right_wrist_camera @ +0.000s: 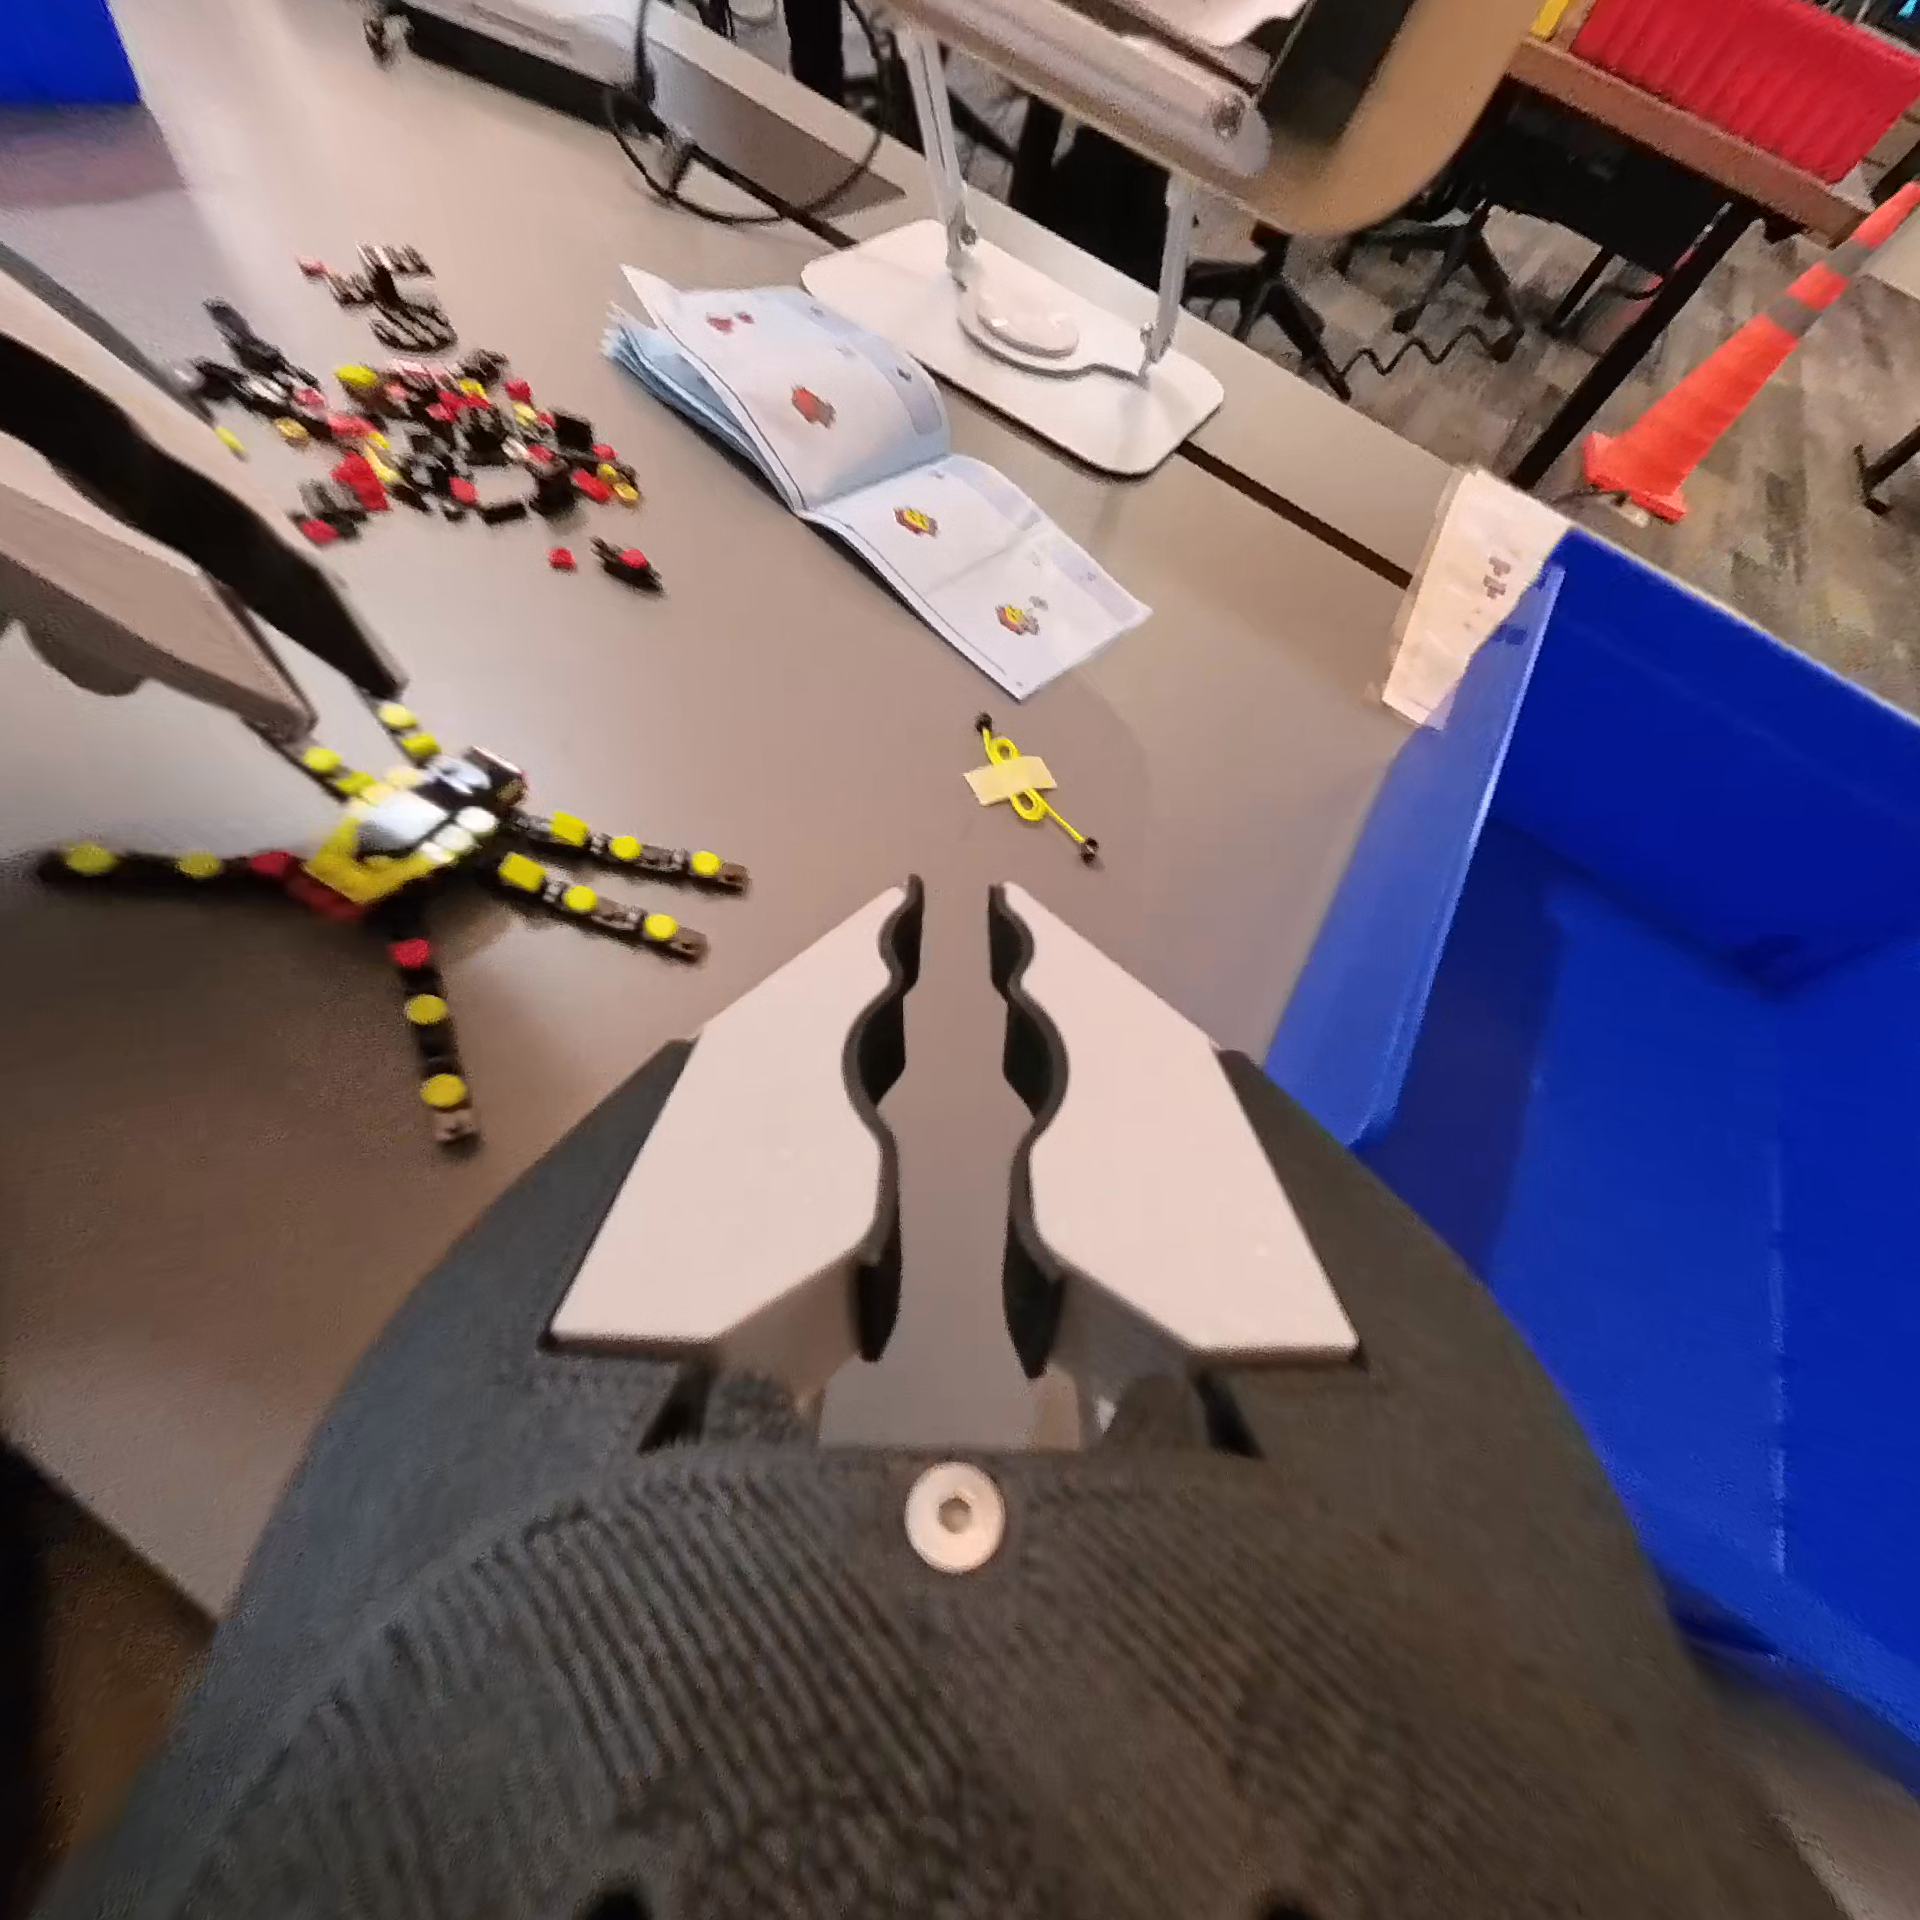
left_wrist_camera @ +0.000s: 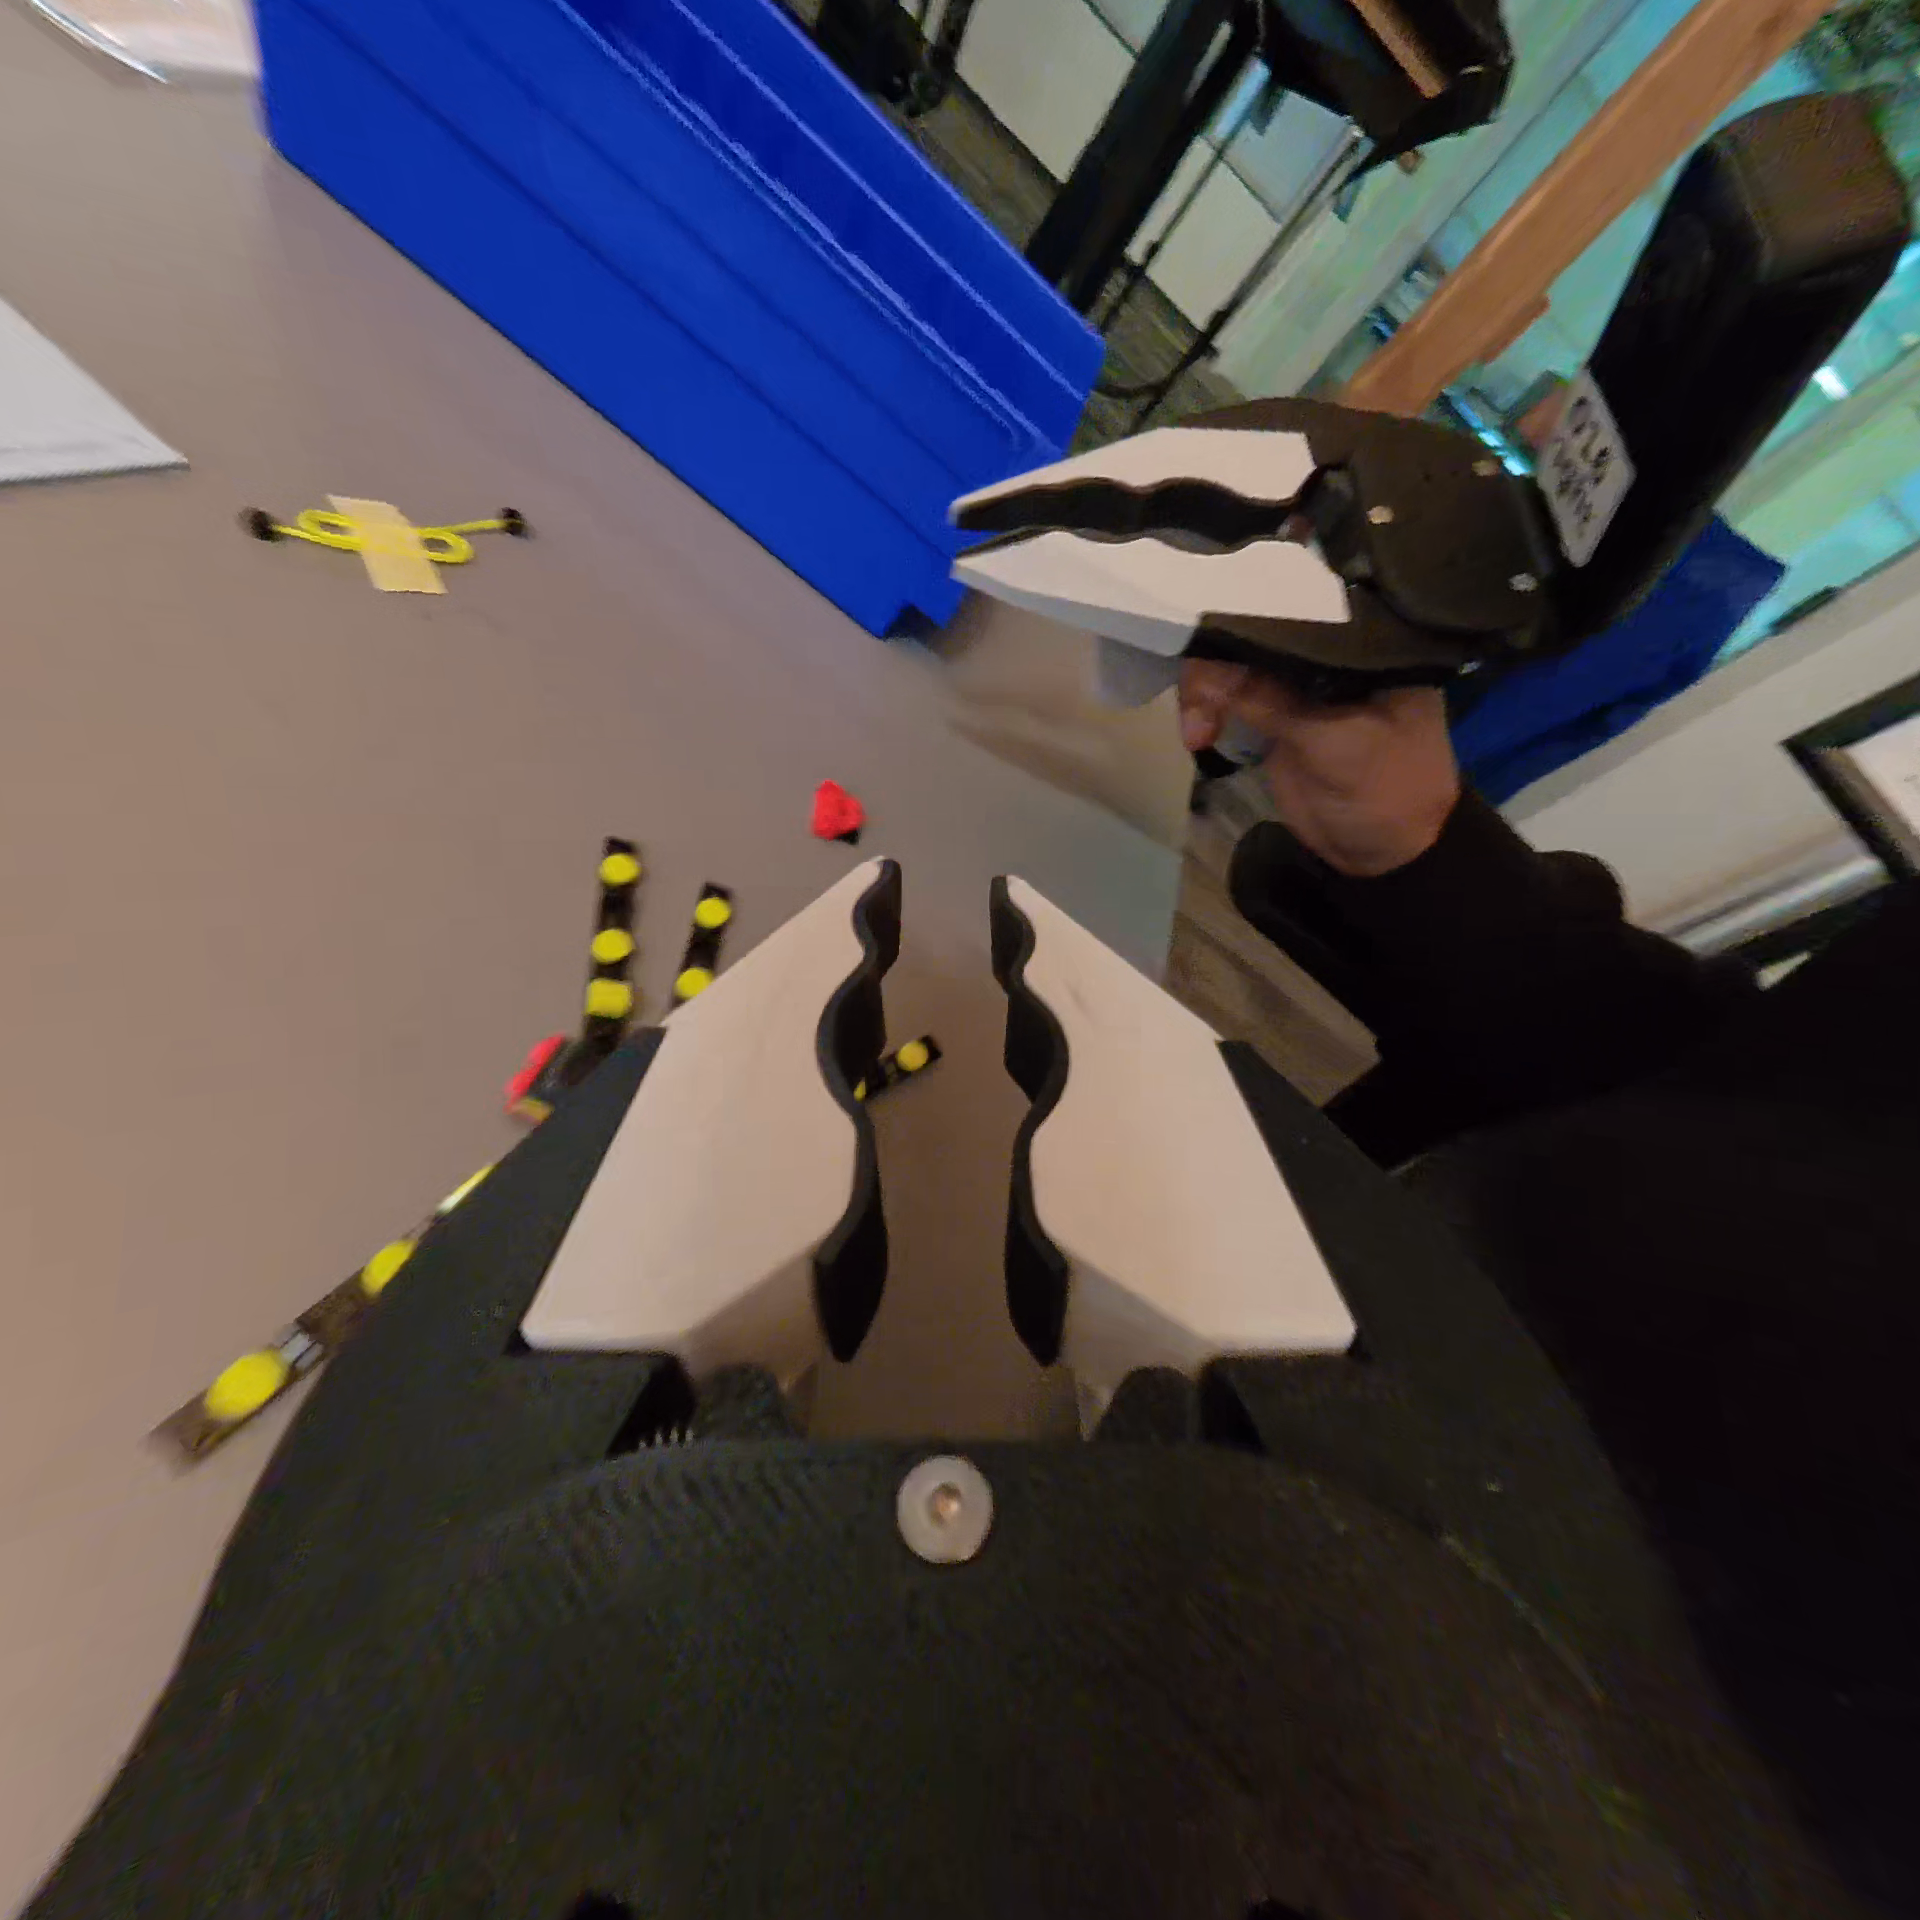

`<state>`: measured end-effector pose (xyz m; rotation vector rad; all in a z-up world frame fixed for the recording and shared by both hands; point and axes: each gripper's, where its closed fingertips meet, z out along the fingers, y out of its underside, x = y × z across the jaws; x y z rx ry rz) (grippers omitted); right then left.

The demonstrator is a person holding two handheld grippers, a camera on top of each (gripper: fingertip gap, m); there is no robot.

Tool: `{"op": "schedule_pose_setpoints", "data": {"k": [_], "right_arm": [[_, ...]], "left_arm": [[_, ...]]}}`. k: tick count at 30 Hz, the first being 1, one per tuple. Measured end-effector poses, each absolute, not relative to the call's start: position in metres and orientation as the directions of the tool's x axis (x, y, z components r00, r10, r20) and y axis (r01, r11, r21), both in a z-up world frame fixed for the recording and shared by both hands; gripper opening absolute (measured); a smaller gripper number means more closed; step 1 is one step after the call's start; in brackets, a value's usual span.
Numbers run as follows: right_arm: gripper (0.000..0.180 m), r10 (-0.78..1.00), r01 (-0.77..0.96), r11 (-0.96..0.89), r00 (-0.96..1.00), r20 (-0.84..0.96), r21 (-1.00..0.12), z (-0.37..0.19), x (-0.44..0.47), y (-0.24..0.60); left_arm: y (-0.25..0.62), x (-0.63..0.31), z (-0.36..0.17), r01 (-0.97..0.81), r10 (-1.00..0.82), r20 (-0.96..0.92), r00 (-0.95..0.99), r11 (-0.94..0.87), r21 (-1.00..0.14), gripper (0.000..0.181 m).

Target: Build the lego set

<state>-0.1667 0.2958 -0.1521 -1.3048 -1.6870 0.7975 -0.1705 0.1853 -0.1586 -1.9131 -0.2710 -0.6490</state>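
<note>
A spider-like lego model (right_wrist_camera: 405,842) with black legs, yellow round studs and red parts lies on the grey table (right_wrist_camera: 831,727). My left gripper (left_wrist_camera: 943,881) is open and empty, and hovers over the model; its legs (left_wrist_camera: 611,940) show beside and under the fingers. In the right wrist view the left gripper (right_wrist_camera: 343,707) comes in from the upper left, tips just above the model's body. My right gripper (right_wrist_camera: 954,894) is narrowly open, empty, and held above bare table to the right of the model. It shows in the left wrist view (left_wrist_camera: 954,538), off the table edge.
A pile of loose pieces (right_wrist_camera: 447,426) lies at the far left. An open instruction booklet (right_wrist_camera: 873,468), a yellow string part under tape (right_wrist_camera: 1023,790), a red piece (left_wrist_camera: 834,812), a white stand base (right_wrist_camera: 1018,343) and a big blue bin (right_wrist_camera: 1662,1039) are around. There is about 12 centimetres between the tips of the two grippers.
</note>
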Motion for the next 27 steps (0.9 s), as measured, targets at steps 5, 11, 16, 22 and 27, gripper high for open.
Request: {"op": "schedule_pose_setpoints", "data": {"k": [5, 11, 16, 22, 27], "right_arm": [[0.022, 0.982, 0.462, 0.179, -0.137, 0.129, -0.869, -0.144, -0.160, 0.266], [0.029, 0.987, 0.604, 0.141, -0.148, 0.063, -0.784, -0.161, -0.150, 0.242], [0.029, 0.975, 0.764, 0.222, -0.155, 0.162, -0.606, -0.200, -0.135, 0.243], [0.031, 0.958, 0.772, 0.282, -0.260, 0.122, -0.570, -0.229, -0.138, 0.225], [0.026, 0.848, 0.689, 0.504, -0.509, 0.148, -0.520, -0.225, -0.134, 0.229]], "left_arm": [[0.125, -0.213, -0.163, 0.465, 0.051, 0.479, 0.876, -0.347, -0.814, 0.015], [0.081, -0.206, -0.164, 0.482, 0.064, 0.488, 0.871, -0.314, -0.818, 0.018], [0.073, -0.189, -0.142, 0.424, -0.030, 0.457, 0.889, -0.318, -0.848, 0.021], [0.058, -0.212, -0.138, 0.381, 0.032, 0.388, 0.921, -0.286, -0.879, 0.021], [0.055, -0.215, -0.139, 0.490, 0.007, 0.508, 0.861, -0.276, -0.827, 0.021]]}}
